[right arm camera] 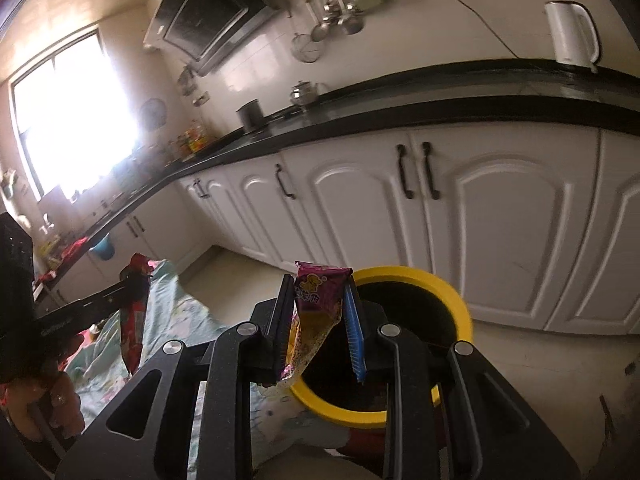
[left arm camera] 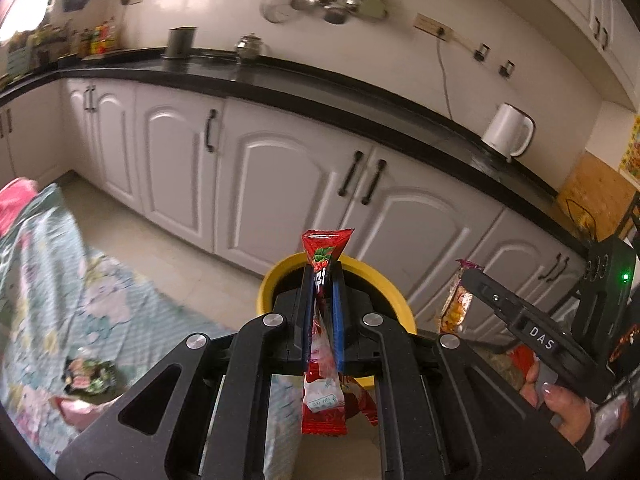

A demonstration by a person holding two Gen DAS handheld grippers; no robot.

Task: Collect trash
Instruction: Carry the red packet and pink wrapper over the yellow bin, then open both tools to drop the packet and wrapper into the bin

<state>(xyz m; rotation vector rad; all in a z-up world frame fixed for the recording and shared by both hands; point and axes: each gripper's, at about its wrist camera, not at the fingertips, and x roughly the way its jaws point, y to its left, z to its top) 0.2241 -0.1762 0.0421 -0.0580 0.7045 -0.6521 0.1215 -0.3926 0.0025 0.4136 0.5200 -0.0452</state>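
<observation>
Fingers of the left gripper (left arm camera: 323, 280) clamp a glossy red wrapper (left arm camera: 322, 364) hanging crumpled; the right gripper (right arm camera: 318, 300) pinches a magenta-and-yellow snack wrapper (right arm camera: 316, 308). Both are poised at the yellow-rimmed bin (right arm camera: 448, 292) beside a floral cloth (left arm camera: 48, 272).

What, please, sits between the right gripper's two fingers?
The right wrist view shows a purple-and-yellow snack wrapper clamped between the right gripper's fingers.

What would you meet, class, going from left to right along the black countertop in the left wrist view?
Bottles and jars → dark cylindrical pot → small metal teapot → white electric kettle.
</observation>
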